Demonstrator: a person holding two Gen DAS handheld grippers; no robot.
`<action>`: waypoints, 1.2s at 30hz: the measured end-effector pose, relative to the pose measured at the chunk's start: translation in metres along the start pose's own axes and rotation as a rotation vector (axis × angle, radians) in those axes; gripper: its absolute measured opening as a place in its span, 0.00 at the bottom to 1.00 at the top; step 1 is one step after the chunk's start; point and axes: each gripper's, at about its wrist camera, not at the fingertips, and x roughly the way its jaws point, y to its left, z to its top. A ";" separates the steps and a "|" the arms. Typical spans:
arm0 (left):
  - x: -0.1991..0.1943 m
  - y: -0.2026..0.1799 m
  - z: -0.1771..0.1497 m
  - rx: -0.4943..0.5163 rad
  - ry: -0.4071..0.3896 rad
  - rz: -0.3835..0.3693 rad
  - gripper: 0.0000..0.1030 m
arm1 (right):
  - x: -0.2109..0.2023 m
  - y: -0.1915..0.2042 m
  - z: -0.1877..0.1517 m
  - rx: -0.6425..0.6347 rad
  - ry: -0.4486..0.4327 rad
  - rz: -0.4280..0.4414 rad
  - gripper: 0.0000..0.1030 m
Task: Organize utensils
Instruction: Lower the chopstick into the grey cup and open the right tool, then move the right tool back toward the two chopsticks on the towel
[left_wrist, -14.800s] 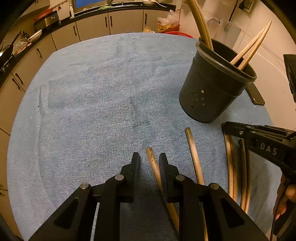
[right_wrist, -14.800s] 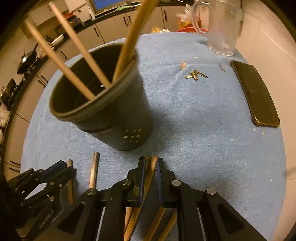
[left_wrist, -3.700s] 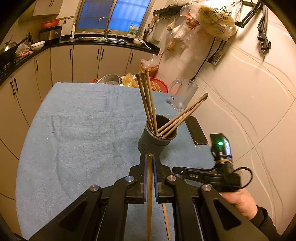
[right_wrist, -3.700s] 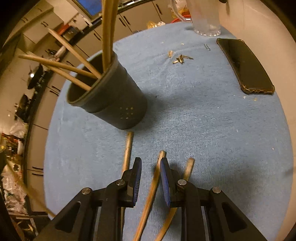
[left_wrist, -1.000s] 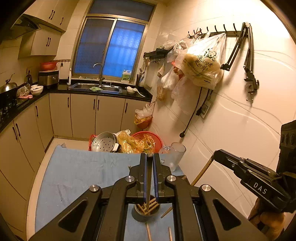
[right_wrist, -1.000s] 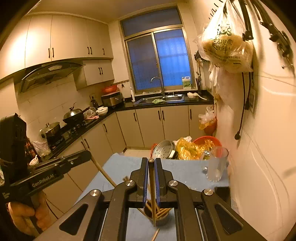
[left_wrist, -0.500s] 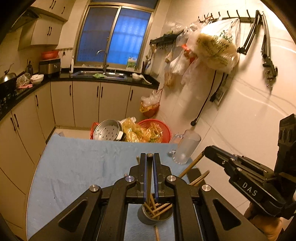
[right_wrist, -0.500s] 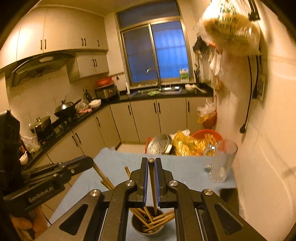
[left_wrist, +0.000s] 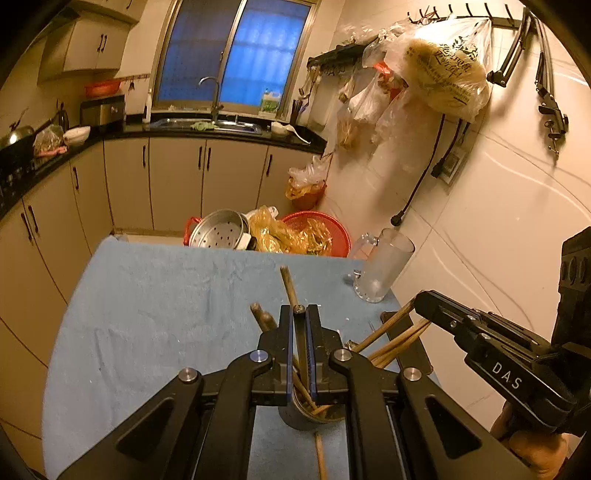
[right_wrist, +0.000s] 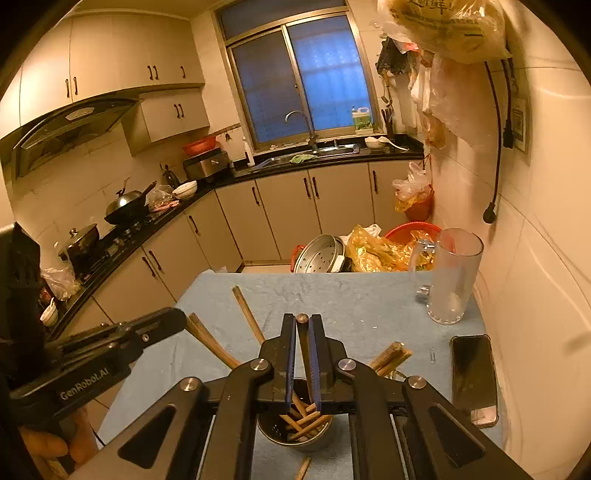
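Both grippers hang above a dark utensil cup (left_wrist: 299, 419) on the blue cloth; it also shows in the right wrist view (right_wrist: 295, 435). My left gripper (left_wrist: 300, 314) is shut on a wooden chopstick (left_wrist: 302, 347) that points down into the cup. My right gripper (right_wrist: 303, 321) is shut on another chopstick (right_wrist: 305, 350), also pointing down into the cup. Several chopsticks (right_wrist: 303, 417) stand tilted in the cup. One loose chopstick (left_wrist: 320, 458) lies on the cloth in front of the cup.
A glass mug (right_wrist: 452, 275) stands at the table's far right corner. A dark phone (right_wrist: 474, 376) lies by the right edge near the wall. Beyond the table's far edge sit a metal steamer (left_wrist: 218, 230) and a red basket (left_wrist: 317, 232).
Both grippers have come down closer to the cup with their chopsticks. The views have tilted downward, so the table and cup look larger.
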 end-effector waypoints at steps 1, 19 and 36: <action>0.000 0.000 -0.002 -0.003 0.001 0.000 0.06 | 0.000 0.000 0.000 0.000 0.003 -0.003 0.11; -0.052 0.011 -0.064 -0.023 -0.009 0.087 0.78 | -0.060 -0.017 -0.048 0.080 0.015 -0.037 0.40; -0.040 0.021 -0.174 -0.025 0.206 0.143 0.79 | -0.064 -0.057 -0.185 0.316 0.242 -0.017 0.65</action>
